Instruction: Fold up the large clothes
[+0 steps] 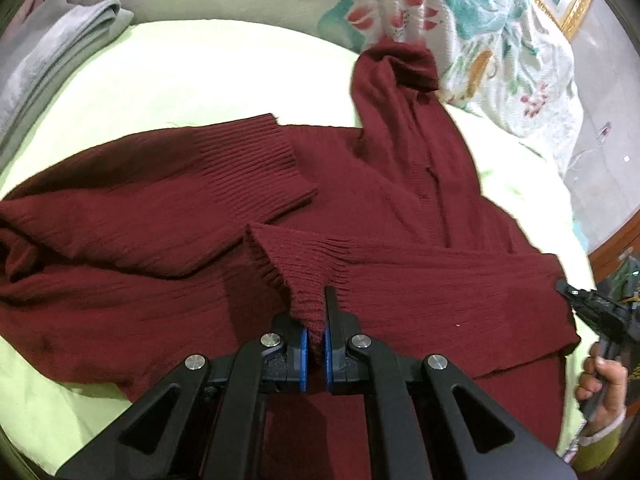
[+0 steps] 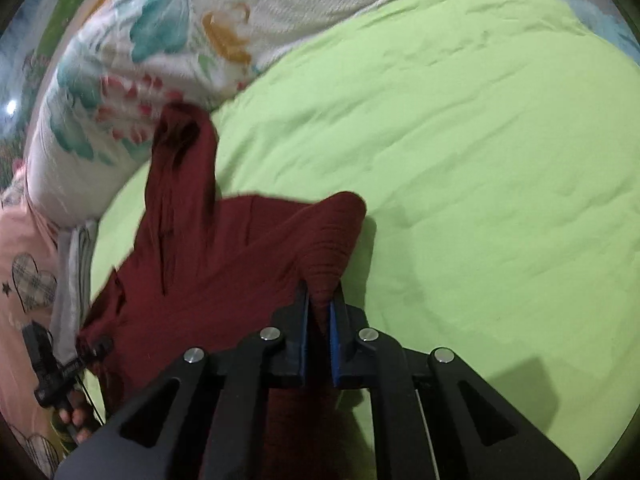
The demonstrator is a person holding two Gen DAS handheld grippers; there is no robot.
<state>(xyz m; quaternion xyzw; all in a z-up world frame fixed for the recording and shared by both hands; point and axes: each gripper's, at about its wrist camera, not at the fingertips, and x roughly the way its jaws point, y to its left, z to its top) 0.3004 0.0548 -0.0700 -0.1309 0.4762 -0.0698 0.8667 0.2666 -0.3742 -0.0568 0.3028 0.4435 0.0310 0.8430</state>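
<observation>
**Desk:** Lime-green bed sheet as the backdrop. Where does the garment lie?

**Photographer:** Spread across the bed, a maroon knitted sweater, its long axis running left to right in the left wrist view. Both ribbed cuffs are folded in over the body, and one narrow part trails to the far side toward the floral quilt.

**Desk:** And the tools?

**Photographer:** Left tool is clamped on a ribbed fold near the sweater's middle. Right tool has its pads pinched on a bunched corner at the sweater's right end.

**Desk:** Which way does the fold go?

**Photographer:** My judgement: the body lies left and far of the right tool, which is nearer that end and would carry it leftward. Folded grey cloth sits far left.
</observation>
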